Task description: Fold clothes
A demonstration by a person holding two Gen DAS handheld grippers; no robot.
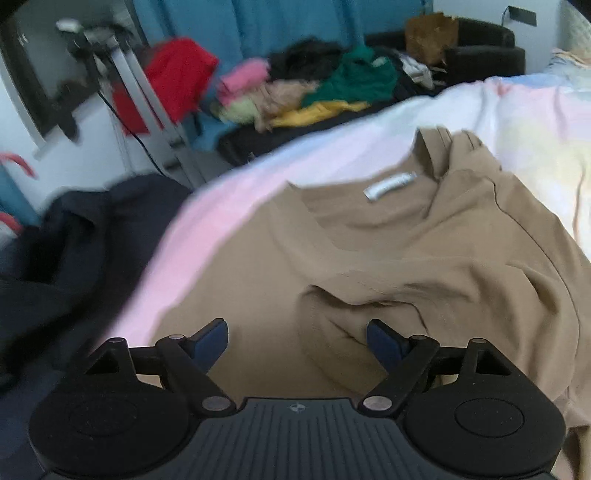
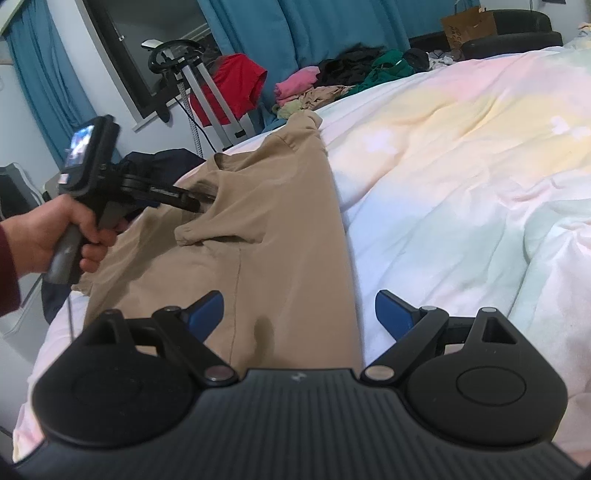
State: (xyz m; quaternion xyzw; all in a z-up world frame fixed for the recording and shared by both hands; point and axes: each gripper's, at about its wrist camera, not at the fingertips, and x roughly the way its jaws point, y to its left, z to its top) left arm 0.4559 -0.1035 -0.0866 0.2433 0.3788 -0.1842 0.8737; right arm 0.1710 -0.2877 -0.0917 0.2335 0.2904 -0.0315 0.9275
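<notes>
Both views are evenly and softly lit by diffuse room light; no single source is visible. Shadows are faint, limited to shallow folds in the tan shirt [image 1: 406,251] and the pastel bedsheet [image 2: 461,166], which is the brightest area and nearly washed out in places. The left wrist view is motion-blurred, strongest toward its left side, where the red garment [image 1: 173,77] and the clothes pile [image 1: 314,88] smear. The right wrist view is sharper. Fisheye distortion bends the bed edge and curtains [image 2: 325,29], and the corners darken.
</notes>
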